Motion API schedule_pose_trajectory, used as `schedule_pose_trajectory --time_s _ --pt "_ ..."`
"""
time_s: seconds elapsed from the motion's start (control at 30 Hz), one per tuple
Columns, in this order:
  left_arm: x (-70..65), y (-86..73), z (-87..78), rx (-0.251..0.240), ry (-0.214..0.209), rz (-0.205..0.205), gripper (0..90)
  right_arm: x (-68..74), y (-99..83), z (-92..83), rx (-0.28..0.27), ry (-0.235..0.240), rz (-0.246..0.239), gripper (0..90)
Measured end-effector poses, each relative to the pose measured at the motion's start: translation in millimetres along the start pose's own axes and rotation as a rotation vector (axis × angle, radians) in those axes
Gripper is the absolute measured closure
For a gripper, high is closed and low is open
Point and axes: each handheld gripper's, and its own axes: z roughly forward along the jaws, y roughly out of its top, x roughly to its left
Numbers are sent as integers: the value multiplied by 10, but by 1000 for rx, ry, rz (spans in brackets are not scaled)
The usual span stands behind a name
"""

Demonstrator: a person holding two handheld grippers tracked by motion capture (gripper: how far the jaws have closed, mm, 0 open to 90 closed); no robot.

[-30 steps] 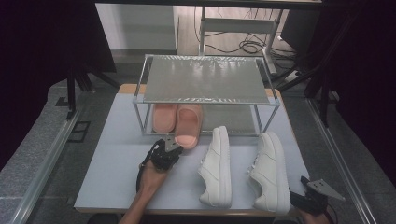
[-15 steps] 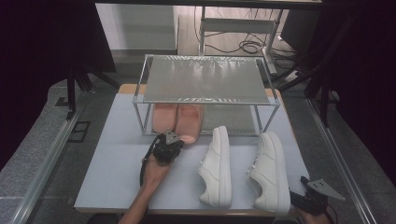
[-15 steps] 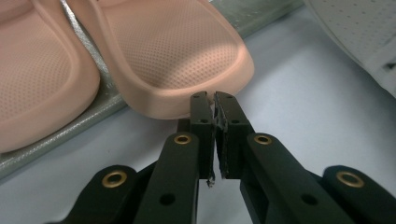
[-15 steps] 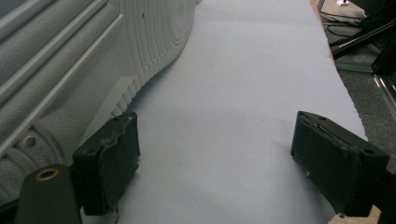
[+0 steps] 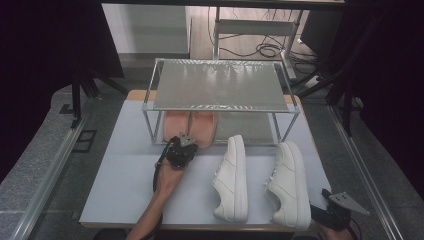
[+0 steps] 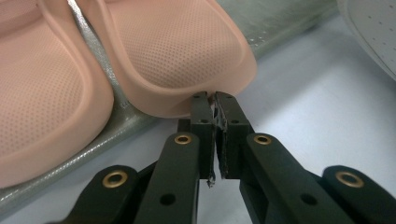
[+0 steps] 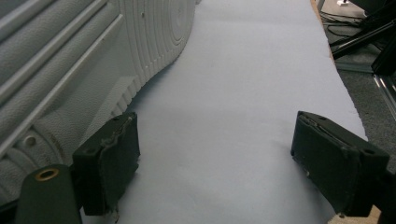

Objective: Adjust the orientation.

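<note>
Two pink slippers [image 5: 190, 127] sit side by side on the bottom shelf of the metal rack [image 5: 220, 90], at its left end. I keep my left gripper [image 5: 189, 145] right at the front of the rack, with its tip against the toe of the right-hand pink slipper [image 6: 182, 56]. Its jaws are pressed together, with nothing between them. In the left gripper view the tips touch the slipper's rounded front edge, which hangs a little over the shelf lip.

Two white sneakers [image 5: 260, 182] lie on the pale blue table [image 5: 120, 180] in front of the rack, toes toward it. My right gripper [image 5: 325, 217] rests far from the rack, at the near table edge, just beside the heel of the right-hand sneaker [image 7: 70, 70]. Its jaws stand wide apart and hold nothing.
</note>
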Motion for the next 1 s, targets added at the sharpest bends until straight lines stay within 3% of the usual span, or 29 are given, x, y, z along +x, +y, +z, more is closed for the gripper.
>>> schedule_pose_trajectory --time_s 0.43,0.6,1.0 --pt "75 80 156 9 17 -14 863 -1 0 0 1 1 -1 154" --pt "97 72 196 -7 7 -58 864 -1 0 0 1 1 -2 154" --pt "76 51 80 -21 -9 -55 832 -1 0 0 0 1 -1 154"
